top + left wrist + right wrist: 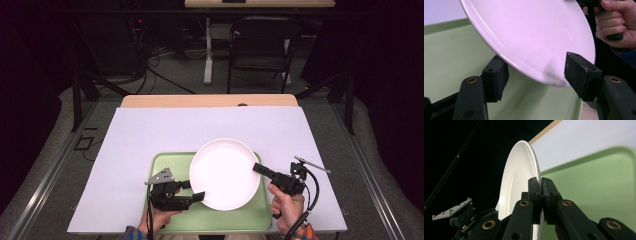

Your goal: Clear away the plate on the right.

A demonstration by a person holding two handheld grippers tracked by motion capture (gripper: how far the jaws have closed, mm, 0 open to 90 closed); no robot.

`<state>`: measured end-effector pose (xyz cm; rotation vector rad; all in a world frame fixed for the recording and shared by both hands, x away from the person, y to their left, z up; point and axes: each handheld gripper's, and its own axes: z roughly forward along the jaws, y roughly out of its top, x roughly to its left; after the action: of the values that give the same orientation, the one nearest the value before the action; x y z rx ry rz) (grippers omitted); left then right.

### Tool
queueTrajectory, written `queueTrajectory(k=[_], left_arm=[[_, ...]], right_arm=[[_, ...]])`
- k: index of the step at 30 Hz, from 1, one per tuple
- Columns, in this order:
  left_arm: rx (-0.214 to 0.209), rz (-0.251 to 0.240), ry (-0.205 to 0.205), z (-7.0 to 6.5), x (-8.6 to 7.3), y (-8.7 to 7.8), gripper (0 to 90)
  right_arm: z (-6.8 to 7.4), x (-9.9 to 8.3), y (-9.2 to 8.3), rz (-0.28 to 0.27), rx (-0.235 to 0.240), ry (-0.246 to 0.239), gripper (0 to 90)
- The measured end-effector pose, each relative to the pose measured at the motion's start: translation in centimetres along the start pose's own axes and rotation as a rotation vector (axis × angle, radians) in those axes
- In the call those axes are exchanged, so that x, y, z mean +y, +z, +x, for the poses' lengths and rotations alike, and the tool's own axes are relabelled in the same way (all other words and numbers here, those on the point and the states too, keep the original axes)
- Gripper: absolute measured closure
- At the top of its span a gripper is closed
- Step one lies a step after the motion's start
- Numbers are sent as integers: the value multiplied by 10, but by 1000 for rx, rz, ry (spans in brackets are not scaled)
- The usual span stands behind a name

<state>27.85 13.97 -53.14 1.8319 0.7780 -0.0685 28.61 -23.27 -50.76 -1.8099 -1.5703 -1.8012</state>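
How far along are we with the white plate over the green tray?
Done: the right hand-held gripper is shut on the rim of the white plate. In hand: the left hand-held gripper straddles the opposite rim, its pads not yet pressing. The plate sits tilted above the green tray. Left: probably close the left grip, then move the plate wherever it is headed.

White round plate (225, 172), glossy, shallow with raised rim, empty and clean. Sits lower centre of the high view, over a green tray (170, 165), its upper edge reaching past the tray. Right gripper view shows it nearly edge-on, tilted (516, 182).
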Motion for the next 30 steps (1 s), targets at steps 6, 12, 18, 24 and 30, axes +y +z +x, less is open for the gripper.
queueTrajectory(k=[6, 12, 18, 24, 30], left_arm=[[18, -16, -32, 4, -1, -5, 515], [15, -27, -66, 10, -2, -10, 591], [33, -33, -83, 14, 0, -18, 668], [38, -43, -81, 15, 2, -24, 702], [41, -53, -90, 15, 3, -28, 733]], right_arm=[[1, -5, 7, 21, 4, -8, 874], [-3, -7, 11, 56, 16, -14, 870], [1, -11, 17, 95, -7, -84, 847], [5, -13, 18, 106, -15, -129, 839], [16, -14, 19, 123, -46, -241, 823]])
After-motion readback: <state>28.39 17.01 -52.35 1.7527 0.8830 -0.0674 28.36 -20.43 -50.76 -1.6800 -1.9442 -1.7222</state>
